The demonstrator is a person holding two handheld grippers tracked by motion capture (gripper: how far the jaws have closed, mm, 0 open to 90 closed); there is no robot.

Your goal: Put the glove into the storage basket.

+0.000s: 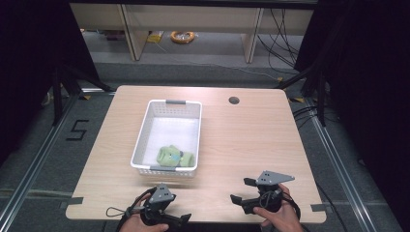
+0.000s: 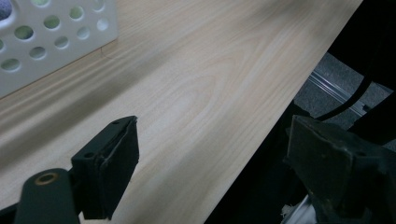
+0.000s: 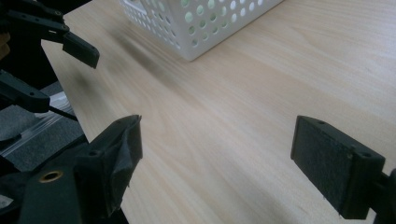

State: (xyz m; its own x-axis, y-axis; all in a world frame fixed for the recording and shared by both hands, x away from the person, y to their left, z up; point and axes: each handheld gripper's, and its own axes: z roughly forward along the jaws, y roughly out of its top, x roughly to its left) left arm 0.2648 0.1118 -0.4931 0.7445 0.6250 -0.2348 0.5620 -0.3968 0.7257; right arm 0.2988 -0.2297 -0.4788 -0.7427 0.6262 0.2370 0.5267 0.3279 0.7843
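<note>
A: Where do the two claws stand?

B: Both sit at the near edge of the wooden table (image 1: pixel 251 140), each in one of the person's hands. The left gripper (image 1: pixel 181 218) is low at the table's front, near the white basket (image 1: pixel 145 126). The right gripper (image 1: pixel 241 190) is further along the same edge, well apart from the basket.

A: How wide is the right one?

B: Spread wide. In the right gripper view its two black jaws stand far apart with bare wood between them, and nothing touches either pad (image 3: pixel 126 154).

A: And the left?

B: Also apart. In the left gripper view one jaw hangs over the wood and the other sits past the table's edge, with nothing between them. It grips nothing.

A: What lies nearest them?

B: The basket, with a green cloth bundle (image 1: pixel 174 157) lying in its near end, against the front wall. The perforated wall shows in the left gripper view (image 2: pixel 56 37) and in the right gripper view (image 3: pixel 201 23). Neither claw touches the basket or the bundle.
</note>
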